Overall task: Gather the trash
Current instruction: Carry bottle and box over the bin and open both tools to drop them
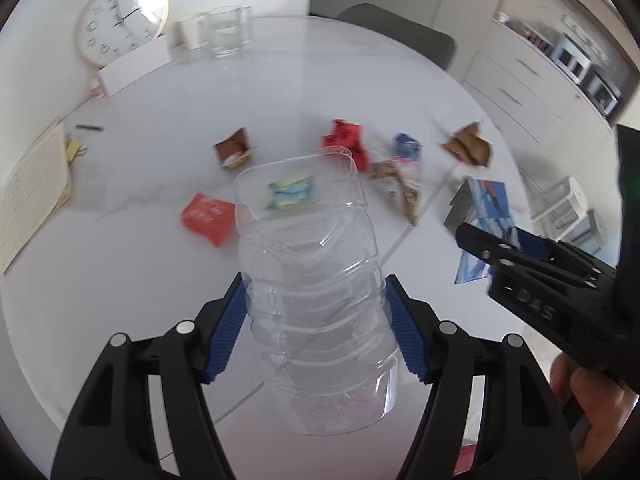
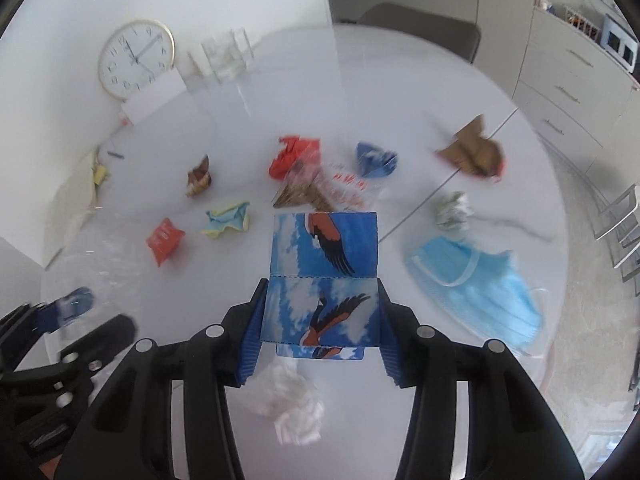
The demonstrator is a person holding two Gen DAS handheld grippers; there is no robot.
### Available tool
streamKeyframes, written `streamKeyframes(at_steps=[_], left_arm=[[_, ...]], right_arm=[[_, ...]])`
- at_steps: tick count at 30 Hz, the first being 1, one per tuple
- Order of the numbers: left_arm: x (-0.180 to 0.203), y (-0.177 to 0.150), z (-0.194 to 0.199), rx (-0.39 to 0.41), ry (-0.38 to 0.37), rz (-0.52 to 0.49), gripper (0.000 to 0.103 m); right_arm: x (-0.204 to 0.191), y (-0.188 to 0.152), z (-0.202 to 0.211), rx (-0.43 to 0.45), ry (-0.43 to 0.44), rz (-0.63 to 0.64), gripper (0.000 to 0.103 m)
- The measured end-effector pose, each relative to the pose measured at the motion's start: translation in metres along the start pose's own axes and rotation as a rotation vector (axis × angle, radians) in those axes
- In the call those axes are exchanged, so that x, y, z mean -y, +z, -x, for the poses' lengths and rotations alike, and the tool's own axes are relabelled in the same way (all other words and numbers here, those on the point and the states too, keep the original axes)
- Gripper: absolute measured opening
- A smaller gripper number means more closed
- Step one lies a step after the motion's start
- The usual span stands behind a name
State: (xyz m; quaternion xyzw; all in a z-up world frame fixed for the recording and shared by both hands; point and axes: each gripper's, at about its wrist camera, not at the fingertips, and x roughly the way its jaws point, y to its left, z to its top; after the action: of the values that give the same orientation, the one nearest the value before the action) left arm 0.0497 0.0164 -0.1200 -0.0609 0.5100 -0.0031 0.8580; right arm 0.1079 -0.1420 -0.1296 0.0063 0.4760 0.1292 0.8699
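My left gripper is shut on a clear plastic bottle, its blue pads pressed on both sides, above the white table. My right gripper is shut on a blue box with a bird print, which also shows at the right of the left wrist view as the blue box. On the table lie an orange packet, a yellow-blue wrapper, a red wrapper, brown wrappers, a blue face mask and a white tissue.
A round clock leans on the wall at the back left beside a glass. An open notebook lies at the left edge. A grey chair stands behind the table, and drawers line the right.
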Motion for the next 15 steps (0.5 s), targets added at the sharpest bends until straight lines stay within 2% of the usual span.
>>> streamKeyframes(at_steps=[7,11,15], left_arm=[[0.075,-0.004,0.012,0.004,-0.113,-0.160,0.065],[0.122,-0.010,0.015,-0.003,-0.161,-0.246,0.065],[0.167,-0.019,0.017,0.003,-0.175,-0.333,0.065]], right_arm=[[0.067,-0.036,0.081,0.102,-0.125,-0.116,0.050],[0.111,-0.060,0.107,0.119,-0.178,-0.212,0.050],[0.154,-0.078,0.122,0.131,-0.207,-0.282,0.050]])
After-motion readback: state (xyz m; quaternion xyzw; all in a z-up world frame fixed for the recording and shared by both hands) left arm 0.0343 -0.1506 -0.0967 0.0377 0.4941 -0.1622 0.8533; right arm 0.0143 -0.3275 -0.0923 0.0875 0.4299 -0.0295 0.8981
